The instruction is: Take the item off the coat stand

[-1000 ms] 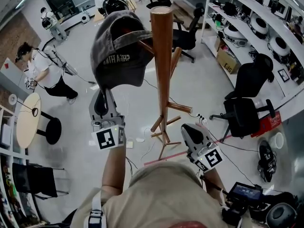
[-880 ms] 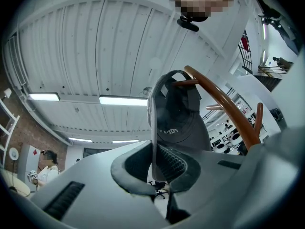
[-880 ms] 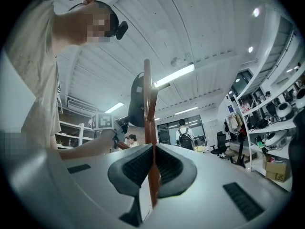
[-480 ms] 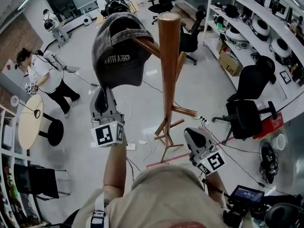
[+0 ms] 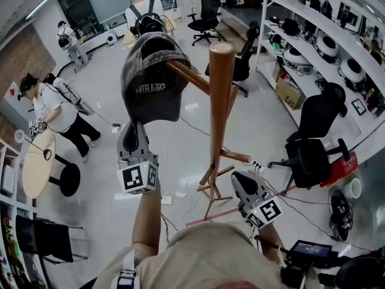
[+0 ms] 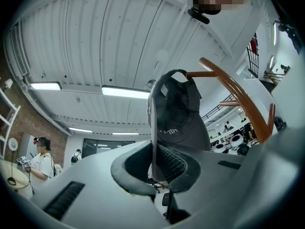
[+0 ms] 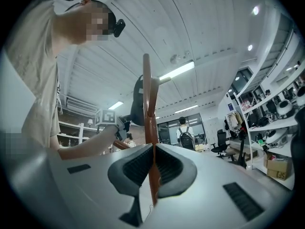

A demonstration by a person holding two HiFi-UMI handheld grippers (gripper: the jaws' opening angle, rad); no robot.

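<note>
A dark grey cap [image 5: 150, 80] hangs over the end of an upper peg [image 5: 189, 77] of the wooden coat stand [image 5: 221, 113]. My left gripper [image 5: 133, 125] reaches up from below and is shut on the cap's brim. In the left gripper view the brim's edge [image 6: 153, 128] runs down between the closed pads of that gripper [image 6: 155, 159], with the cap [image 6: 178, 118] and the peg [image 6: 233, 92] above. My right gripper [image 5: 240, 178] hangs lower, right of the stand's pole, shut with nothing in it. In the right gripper view the pole [image 7: 147, 104] stands beyond this gripper [image 7: 153, 163].
Black office chairs [image 5: 313, 143] stand at the right below white shelves [image 5: 325, 35] holding gear. One person [image 5: 54, 104] stands at the left by a round table [image 5: 36, 158], and another with a backpack [image 5: 141, 8] stands at the back. Cables and a red tape line [image 5: 210, 212] cross the floor near the stand's feet.
My left gripper has drawn the cap a little outward along the peg, so more bare peg shows between cap and pole. The right gripper has stayed put.
</note>
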